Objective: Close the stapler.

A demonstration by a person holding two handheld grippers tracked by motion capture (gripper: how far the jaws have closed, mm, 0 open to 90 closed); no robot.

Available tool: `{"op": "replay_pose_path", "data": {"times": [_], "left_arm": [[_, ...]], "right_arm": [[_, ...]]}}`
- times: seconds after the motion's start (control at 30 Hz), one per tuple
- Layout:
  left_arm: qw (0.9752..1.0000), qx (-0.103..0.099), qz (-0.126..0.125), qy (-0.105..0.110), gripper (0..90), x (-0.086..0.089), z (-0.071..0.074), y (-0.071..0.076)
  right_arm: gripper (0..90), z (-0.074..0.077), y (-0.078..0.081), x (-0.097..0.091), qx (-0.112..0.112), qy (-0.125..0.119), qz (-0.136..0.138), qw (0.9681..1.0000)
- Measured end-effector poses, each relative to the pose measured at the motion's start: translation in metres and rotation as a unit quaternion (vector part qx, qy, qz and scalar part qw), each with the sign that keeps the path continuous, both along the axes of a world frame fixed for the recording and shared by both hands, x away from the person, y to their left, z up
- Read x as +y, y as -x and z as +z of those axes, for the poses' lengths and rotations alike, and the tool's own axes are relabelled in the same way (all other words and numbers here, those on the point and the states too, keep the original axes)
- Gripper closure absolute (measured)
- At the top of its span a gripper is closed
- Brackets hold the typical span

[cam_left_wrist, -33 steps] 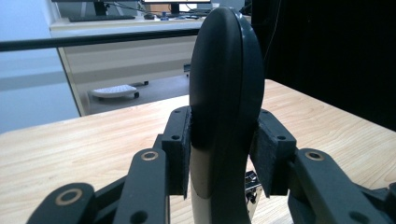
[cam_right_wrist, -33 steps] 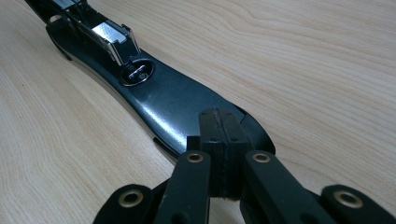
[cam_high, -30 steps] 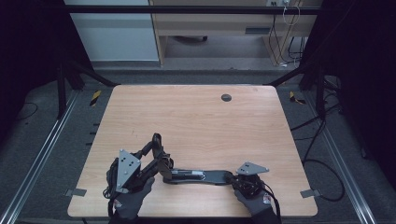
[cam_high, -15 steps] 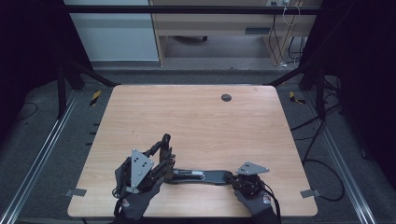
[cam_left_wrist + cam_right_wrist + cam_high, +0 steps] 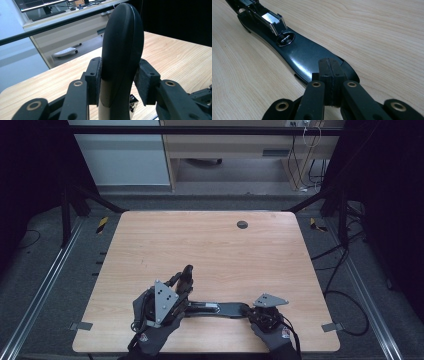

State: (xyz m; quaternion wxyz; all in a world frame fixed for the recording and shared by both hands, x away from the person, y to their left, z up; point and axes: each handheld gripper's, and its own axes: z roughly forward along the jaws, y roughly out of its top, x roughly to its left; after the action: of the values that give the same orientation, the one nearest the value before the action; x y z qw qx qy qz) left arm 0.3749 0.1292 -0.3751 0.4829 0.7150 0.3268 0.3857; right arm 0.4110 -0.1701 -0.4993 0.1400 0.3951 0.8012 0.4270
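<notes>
1. Left gripper, near left of the wooden table: jaws clamped on the raised black handle of a long black hinged tool, the handle standing up between the pads.
2. Black tool base, lying flat along the near edge between both grippers; metal clip on top.
3. Right gripper, near right: jaws pressed together, tips resting on the base's near end.
</notes>
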Motion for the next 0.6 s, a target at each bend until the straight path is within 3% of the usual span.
{"op": "replay_pose_path", "data": {"times": [0.3, 0.6], "left_arm": [[0.9999, -0.001, -0.013, -0.01, 56.7, -0.011, -0.003, 0.0], [0.9978, -0.012, -0.024, -0.061, 55.2, -0.039, -0.01, 0.0]], "right_arm": [[90.0, 0.0, 0.0, 0.0, 0.0, 0.0, 0.0, 1.0], [90.0, 0.0, 0.001, 0.0, -0.001, 0.001, 0.002, 1.0]]}}
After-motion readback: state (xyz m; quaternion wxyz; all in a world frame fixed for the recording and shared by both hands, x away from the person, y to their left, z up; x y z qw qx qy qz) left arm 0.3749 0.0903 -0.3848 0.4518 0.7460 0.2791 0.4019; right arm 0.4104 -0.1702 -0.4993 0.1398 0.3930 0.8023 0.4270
